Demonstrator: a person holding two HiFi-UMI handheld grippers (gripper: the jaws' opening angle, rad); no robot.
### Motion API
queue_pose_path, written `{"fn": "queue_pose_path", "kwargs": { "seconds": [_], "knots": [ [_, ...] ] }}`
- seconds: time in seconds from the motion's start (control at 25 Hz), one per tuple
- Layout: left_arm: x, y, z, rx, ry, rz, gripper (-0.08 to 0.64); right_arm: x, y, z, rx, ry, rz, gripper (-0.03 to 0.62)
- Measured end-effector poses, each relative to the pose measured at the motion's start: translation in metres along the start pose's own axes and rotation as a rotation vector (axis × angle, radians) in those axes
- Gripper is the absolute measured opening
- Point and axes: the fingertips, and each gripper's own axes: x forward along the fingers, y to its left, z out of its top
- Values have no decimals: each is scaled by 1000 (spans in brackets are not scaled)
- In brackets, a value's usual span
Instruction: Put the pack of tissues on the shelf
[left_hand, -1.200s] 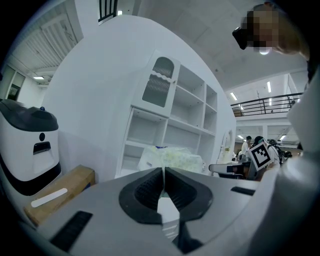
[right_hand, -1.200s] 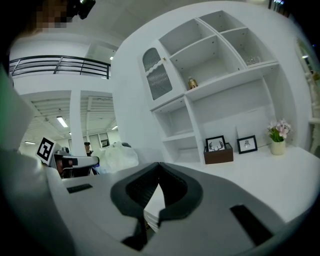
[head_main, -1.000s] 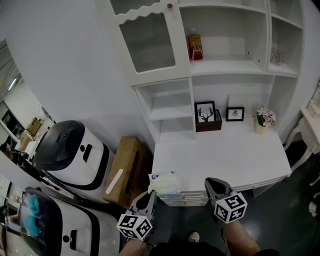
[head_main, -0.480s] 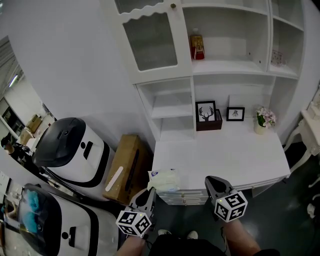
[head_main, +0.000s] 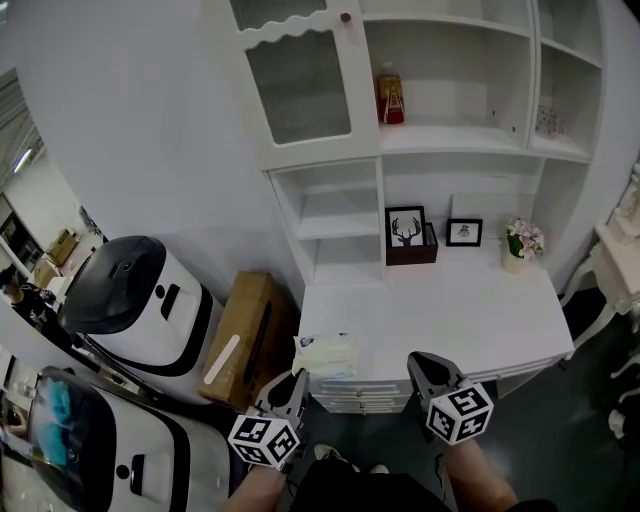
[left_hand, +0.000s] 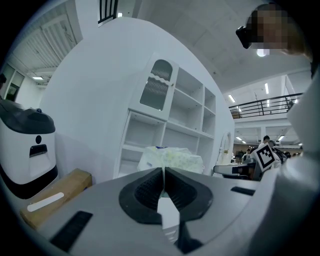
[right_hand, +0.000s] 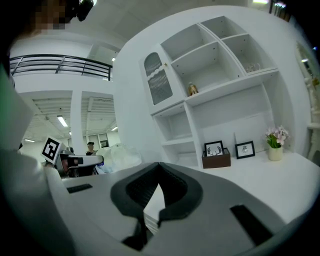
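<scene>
Pinching an edge of a soft, crinkly plastic pack of tissues (head_main: 325, 355) between the ribbed black jaws of the left gripper (head_main: 293, 380), pack jutting just beyond its tips, facing a smooth white boxy shelf (head_main: 340, 212) ahead, holding the right gripper (head_main: 421, 362) alongside, jaws pressed together, empty.

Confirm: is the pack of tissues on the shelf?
No, the left hand-held gripper holds the pack of tissues near the desk edge.
</scene>
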Motion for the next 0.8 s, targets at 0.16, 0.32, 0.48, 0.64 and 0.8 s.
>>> {"fn": "queue_pose_path", "kwargs": {
  "seconds": [0.16,0.32,0.48,0.64,0.8],
  "knots": [
    [10,0,7,5,-18,-6,15,1,-4,3,-2,-16,-4,3],
    [16,-1,16,16,-37,-7,15,4,-7,4,-3,-17,0,3],
    [23,5,21,21,-44,-3,15,11,-9,9,-6,-22,1,3],
    [33,12,20,17,-42,-2,15,19,-13,10,-6,-22,-2,3],
    [51,21,22,19,-37,-9,14,27,-21,11,-2,-25,-18,3]
  ]
}}
